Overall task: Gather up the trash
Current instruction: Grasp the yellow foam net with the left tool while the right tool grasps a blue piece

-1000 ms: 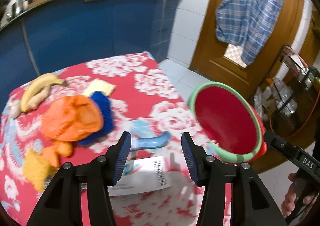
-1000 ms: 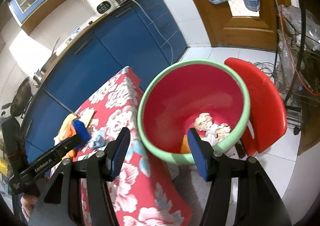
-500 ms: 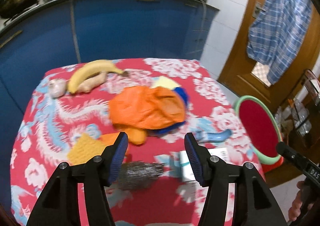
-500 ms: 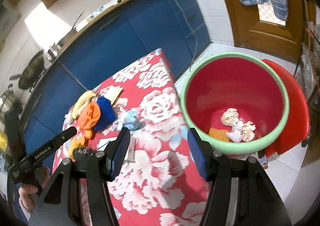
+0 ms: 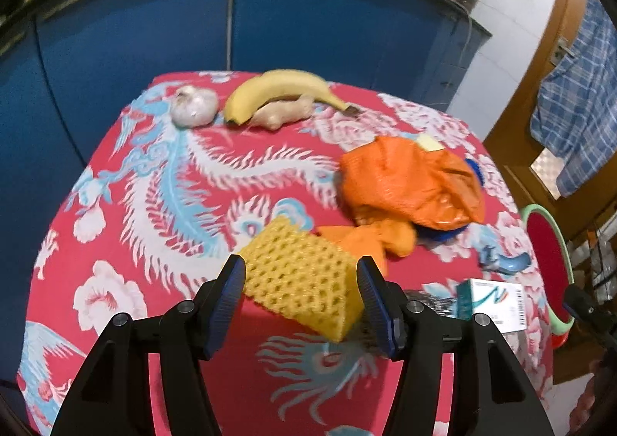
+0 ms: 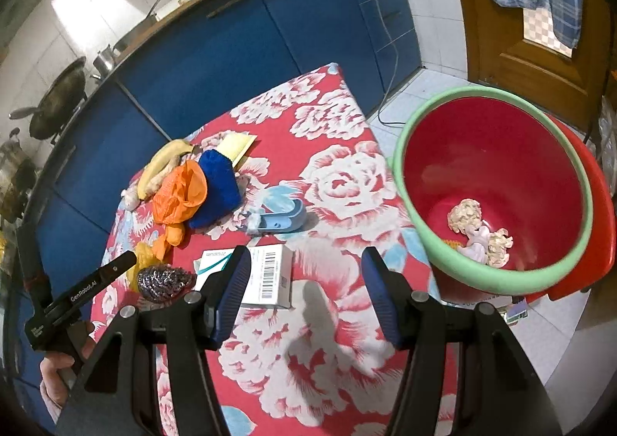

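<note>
My left gripper (image 5: pixel 300 305) is open, its fingers on either side of a yellow foam net (image 5: pixel 304 281) on the red floral table (image 5: pixel 154 204). An orange plastic bag (image 5: pixel 408 181) lies just beyond, with a white box (image 5: pixel 493 301) and a steel scourer (image 6: pixel 164 283) to the right. My right gripper (image 6: pixel 304 297) is open and empty above the table, beside the white box (image 6: pixel 266 276). The red bin with a green rim (image 6: pixel 420 227) stands right of the table and holds crumpled trash (image 6: pixel 478 231).
A banana (image 5: pixel 277 88), ginger (image 5: pixel 285 114) and garlic (image 5: pixel 194 106) lie at the table's far edge. A blue cloth (image 6: pixel 218 181), a light-blue scoop (image 6: pixel 279 222) and a yellow card (image 6: pixel 235 144) lie mid-table. Blue cabinets (image 5: pixel 270 11) stand behind; a wooden door (image 6: pixel 520 31) is at the right.
My left gripper swung left from the bin and came down over the table until its fingers flank the yellow foam net. My right gripper swung from the bin toward the table.
</note>
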`<state>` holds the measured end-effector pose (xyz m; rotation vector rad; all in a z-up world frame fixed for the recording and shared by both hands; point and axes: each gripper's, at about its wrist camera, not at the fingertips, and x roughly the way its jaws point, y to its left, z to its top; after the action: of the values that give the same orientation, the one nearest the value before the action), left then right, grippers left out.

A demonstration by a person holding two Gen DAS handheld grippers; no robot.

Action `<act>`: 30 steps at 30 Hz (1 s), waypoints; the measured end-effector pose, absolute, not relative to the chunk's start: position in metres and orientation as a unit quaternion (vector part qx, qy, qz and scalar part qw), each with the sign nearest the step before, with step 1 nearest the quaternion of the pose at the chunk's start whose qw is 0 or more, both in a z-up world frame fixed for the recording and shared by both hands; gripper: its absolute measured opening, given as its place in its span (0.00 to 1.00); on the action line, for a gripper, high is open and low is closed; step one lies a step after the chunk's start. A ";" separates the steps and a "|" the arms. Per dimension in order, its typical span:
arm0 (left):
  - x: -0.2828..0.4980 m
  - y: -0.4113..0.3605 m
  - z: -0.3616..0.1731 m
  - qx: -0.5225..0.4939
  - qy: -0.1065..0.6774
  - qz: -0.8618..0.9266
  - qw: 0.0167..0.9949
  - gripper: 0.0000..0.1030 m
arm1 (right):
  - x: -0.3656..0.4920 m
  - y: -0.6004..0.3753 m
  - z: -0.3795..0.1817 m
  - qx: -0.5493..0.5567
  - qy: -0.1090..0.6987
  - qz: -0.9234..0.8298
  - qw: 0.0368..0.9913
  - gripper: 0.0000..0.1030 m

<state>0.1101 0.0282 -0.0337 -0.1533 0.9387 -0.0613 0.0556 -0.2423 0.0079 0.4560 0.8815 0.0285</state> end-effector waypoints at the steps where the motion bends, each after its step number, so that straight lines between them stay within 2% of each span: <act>1: 0.111 0.029 -0.036 -0.076 0.455 -0.028 0.887 0.60 | 0.058 -0.241 0.007 0.218 0.425 0.014 0.879 0.60; 11: 0.115 0.030 -0.052 -0.072 0.452 -0.030 0.889 0.59 | 0.088 -0.230 -0.010 0.200 0.447 0.013 0.872 0.60; 16: 0.108 0.017 -0.056 -0.030 0.432 -0.024 0.901 0.52 | 0.098 -0.230 -0.018 0.194 0.454 0.007 0.869 0.60; 20: 0.109 0.019 -0.055 -0.037 0.428 -0.028 0.903 0.44 | 0.107 -0.230 -0.021 0.191 0.453 0.007 0.871 0.60; 25: 0.108 0.030 -0.054 -0.065 0.423 -0.033 0.903 0.32 | 0.115 -0.225 -0.029 0.191 0.462 0.015 0.866 0.48; 28: 0.108 0.034 -0.054 -0.075 0.421 -0.038 0.903 0.24 | 0.116 -0.223 -0.028 0.177 0.461 0.008 0.869 0.38; 30: 0.108 0.035 -0.054 -0.076 0.420 -0.041 0.903 0.21 | 0.116 -0.221 -0.029 0.161 0.461 -0.010 0.873 0.26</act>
<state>0.1076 0.0352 -0.0537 -0.1572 0.8678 -0.0857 0.1165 -0.2215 -0.0289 0.3354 0.9622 -0.0210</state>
